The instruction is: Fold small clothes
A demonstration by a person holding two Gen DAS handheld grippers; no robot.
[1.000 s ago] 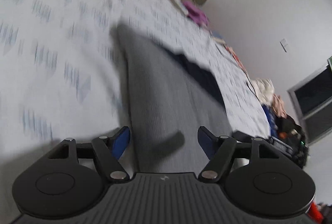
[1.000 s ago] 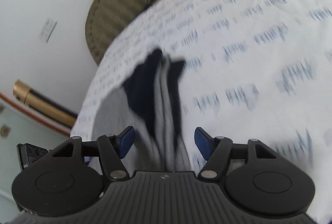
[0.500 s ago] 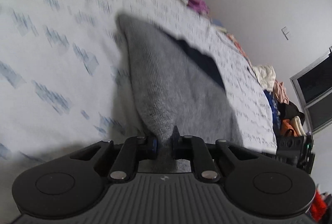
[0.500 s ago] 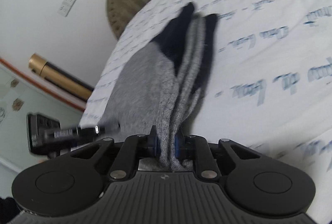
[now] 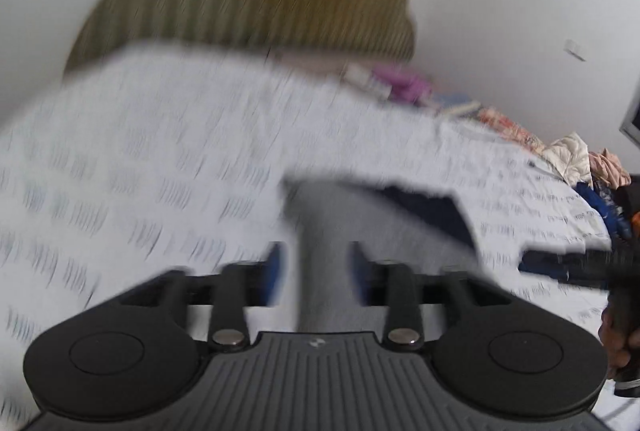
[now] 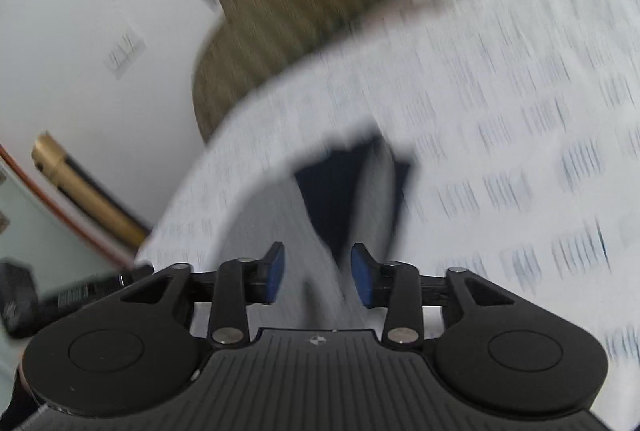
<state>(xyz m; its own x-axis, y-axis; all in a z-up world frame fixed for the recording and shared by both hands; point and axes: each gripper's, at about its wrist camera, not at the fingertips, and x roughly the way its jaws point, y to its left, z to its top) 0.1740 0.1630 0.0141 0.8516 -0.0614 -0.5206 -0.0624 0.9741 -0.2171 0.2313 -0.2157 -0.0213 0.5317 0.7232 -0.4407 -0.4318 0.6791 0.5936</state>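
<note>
Grey garment (image 5: 320, 215) with navy trim, flat on the printed sheet (image 5: 140, 151).
It lies ahead of both grippers; left gripper (image 5: 316, 273) and right gripper (image 6: 317, 273) jaws have just opened, pads clear of fabric.

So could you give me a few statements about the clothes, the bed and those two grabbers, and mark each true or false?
1. The grey garment lies on a printed sheet. True.
2. The left gripper is clamped shut on the garment. False: its fingers stand apart, having just opened, cloth lying between them unpressed.
3. The right gripper is open. True; it too has just been opening.
4. The garment is all grey. False: it has dark navy parts.
5. The far edge of the bed is bare. False: a pile of clothes sits there.
</note>
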